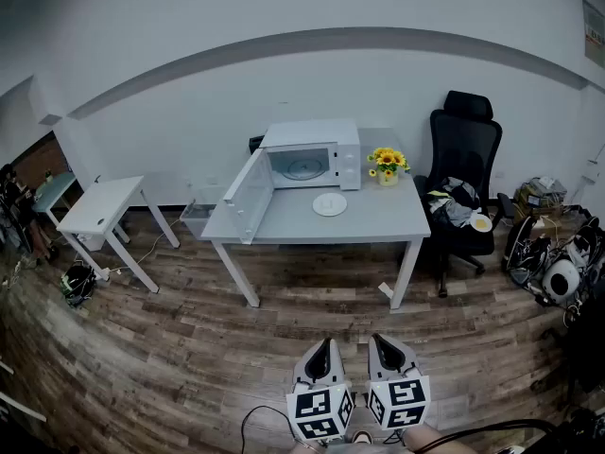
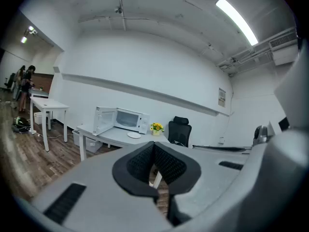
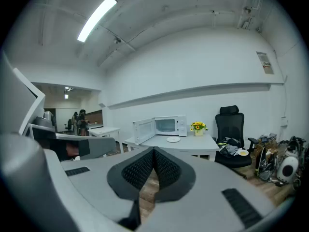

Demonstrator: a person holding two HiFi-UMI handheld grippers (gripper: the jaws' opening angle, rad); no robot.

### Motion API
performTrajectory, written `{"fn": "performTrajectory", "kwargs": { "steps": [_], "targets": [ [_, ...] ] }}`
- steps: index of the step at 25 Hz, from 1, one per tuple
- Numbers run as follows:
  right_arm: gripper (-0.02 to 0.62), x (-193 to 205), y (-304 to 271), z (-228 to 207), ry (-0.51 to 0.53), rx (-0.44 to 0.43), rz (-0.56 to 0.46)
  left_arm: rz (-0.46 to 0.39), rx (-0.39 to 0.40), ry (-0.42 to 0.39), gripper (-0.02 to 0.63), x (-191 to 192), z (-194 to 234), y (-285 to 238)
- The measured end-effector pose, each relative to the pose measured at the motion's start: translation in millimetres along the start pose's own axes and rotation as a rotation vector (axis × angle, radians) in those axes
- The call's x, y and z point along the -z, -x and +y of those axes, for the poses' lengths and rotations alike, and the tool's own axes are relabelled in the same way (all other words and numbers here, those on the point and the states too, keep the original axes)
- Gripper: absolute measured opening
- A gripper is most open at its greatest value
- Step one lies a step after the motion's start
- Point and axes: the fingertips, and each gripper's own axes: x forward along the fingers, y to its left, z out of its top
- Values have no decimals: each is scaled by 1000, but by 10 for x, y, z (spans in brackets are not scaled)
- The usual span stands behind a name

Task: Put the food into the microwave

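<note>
A white microwave (image 1: 317, 153) stands at the back of a grey table (image 1: 378, 220), its door (image 1: 244, 195) swung open to the left. A white plate (image 1: 330, 203) lies on the table in front of it; what is on it is too small to tell. Both grippers hang low at the bottom of the head view, far from the table: the left gripper (image 1: 321, 358) and the right gripper (image 1: 382, 353), each shut with nothing held. The microwave (image 2: 126, 119) and plate (image 2: 134, 136) show small in the left gripper view, and microwave (image 3: 166, 125) and plate (image 3: 173, 139) in the right gripper view.
A pot of yellow flowers (image 1: 388, 165) stands right of the microwave. A black office chair (image 1: 463, 180) with clothes and a bowl sits right of the table. A small white table (image 1: 100, 210) stands at left. Bags and a helmet (image 1: 562, 277) lie at far right. Wood floor lies between me and the table.
</note>
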Motion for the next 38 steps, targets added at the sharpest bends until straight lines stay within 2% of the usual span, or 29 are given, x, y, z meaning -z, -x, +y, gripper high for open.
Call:
{"fn": "performTrajectory", "kwargs": {
  "steps": [10, 15, 26, 30, 38],
  "targets": [
    [15, 32, -27, 46, -4, -1, 16, 2, -16, 12, 2, -35, 112, 20],
    [17, 34, -65, 59, -17, 24, 3, -2, -22, -6, 2, -56, 200, 28],
    [17, 116, -248, 171, -33, 58, 31, 14, 9, -11, 2, -64, 440, -85],
    [17, 172, -303, 219, -45, 66, 44, 18, 43, -1, 2, -47, 499, -89],
    [17, 217, -463, 338, -28, 52, 67, 37, 46, 6, 2, -10, 636, -168]
  ]
}}
